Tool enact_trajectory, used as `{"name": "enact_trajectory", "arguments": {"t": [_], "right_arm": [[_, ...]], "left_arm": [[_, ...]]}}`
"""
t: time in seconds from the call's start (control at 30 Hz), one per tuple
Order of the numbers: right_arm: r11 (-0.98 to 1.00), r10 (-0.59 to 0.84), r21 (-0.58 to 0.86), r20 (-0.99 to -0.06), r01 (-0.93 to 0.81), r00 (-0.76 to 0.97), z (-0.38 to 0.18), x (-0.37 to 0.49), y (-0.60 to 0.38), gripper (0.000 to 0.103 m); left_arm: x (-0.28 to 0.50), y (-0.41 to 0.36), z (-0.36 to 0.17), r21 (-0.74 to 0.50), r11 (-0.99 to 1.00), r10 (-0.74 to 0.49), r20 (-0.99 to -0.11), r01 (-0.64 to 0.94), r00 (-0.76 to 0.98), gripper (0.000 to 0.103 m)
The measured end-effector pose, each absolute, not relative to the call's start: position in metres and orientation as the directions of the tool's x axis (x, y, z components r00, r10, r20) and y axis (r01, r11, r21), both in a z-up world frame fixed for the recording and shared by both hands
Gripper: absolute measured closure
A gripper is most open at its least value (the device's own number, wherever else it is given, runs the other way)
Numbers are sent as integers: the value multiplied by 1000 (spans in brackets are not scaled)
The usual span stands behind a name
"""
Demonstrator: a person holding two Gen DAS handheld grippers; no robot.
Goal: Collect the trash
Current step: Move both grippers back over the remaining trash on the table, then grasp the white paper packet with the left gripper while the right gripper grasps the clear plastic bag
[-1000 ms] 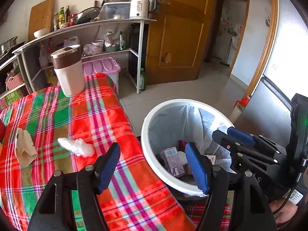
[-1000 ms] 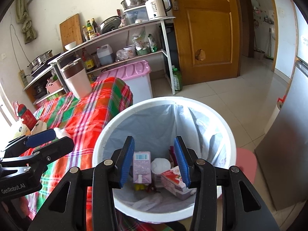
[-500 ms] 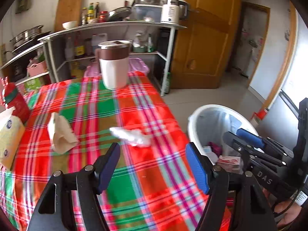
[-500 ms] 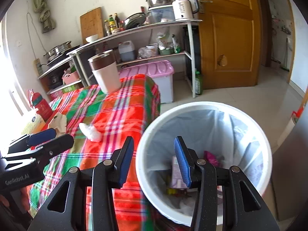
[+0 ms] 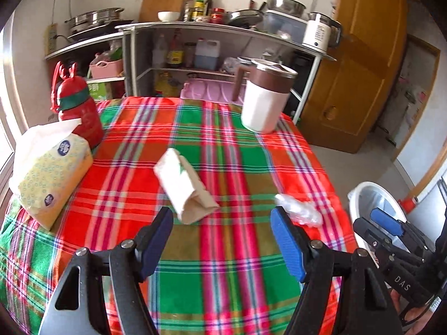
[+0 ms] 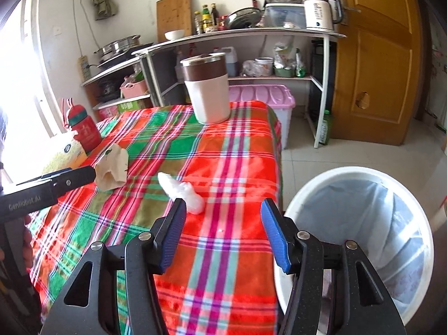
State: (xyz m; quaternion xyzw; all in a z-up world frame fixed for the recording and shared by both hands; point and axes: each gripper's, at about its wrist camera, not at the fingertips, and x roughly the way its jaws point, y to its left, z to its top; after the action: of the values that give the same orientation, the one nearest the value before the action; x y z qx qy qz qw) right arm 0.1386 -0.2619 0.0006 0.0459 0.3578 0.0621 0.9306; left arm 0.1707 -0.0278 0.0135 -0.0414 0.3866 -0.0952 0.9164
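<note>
A crumpled beige paper bag (image 5: pixel 185 187) lies on the plaid tablecloth (image 5: pixel 223 265), just beyond my open, empty left gripper (image 5: pixel 222 237). A crumpled clear plastic wrapper (image 5: pixel 297 209) lies to its right, by the right finger. In the right wrist view the wrapper (image 6: pixel 183 192) sits just ahead of my open, empty right gripper (image 6: pixel 223 234), the paper bag (image 6: pixel 111 170) further left. The white bin (image 6: pixel 363 240) with a grey liner stands beside the table at the right; it also shows in the left wrist view (image 5: pixel 371 195). My right gripper (image 5: pixel 391 234) shows there too.
On the table stand a white and brown jug (image 5: pixel 264 97), a red bottle (image 5: pixel 79 111) and a yellow tissue pack (image 5: pixel 47 173). Behind are kitchen shelves (image 6: pixel 251 36), a pink storage box (image 6: pixel 262 97) and a wooden door (image 6: pixel 374 55).
Both grippers have swung left, away from above the bin and over the table. The paper bag and wrapper now lie right in front of them. Both stay open.
</note>
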Motion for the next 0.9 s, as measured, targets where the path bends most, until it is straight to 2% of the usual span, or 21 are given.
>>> {"name": "enact_trajectory", "arguments": {"t": [0.6,0.9], "right_arm": [[965,222,73,-741,-253,634,-28,197,-211,46],[966,191,35,-764,-256,617,-36,207,-202,46]], "left_arm": [[229,9,-12,-199,979,-182,-750,45,636,28],[248,-4,-29,-147,988,-149,-777,54,611,28]]}}
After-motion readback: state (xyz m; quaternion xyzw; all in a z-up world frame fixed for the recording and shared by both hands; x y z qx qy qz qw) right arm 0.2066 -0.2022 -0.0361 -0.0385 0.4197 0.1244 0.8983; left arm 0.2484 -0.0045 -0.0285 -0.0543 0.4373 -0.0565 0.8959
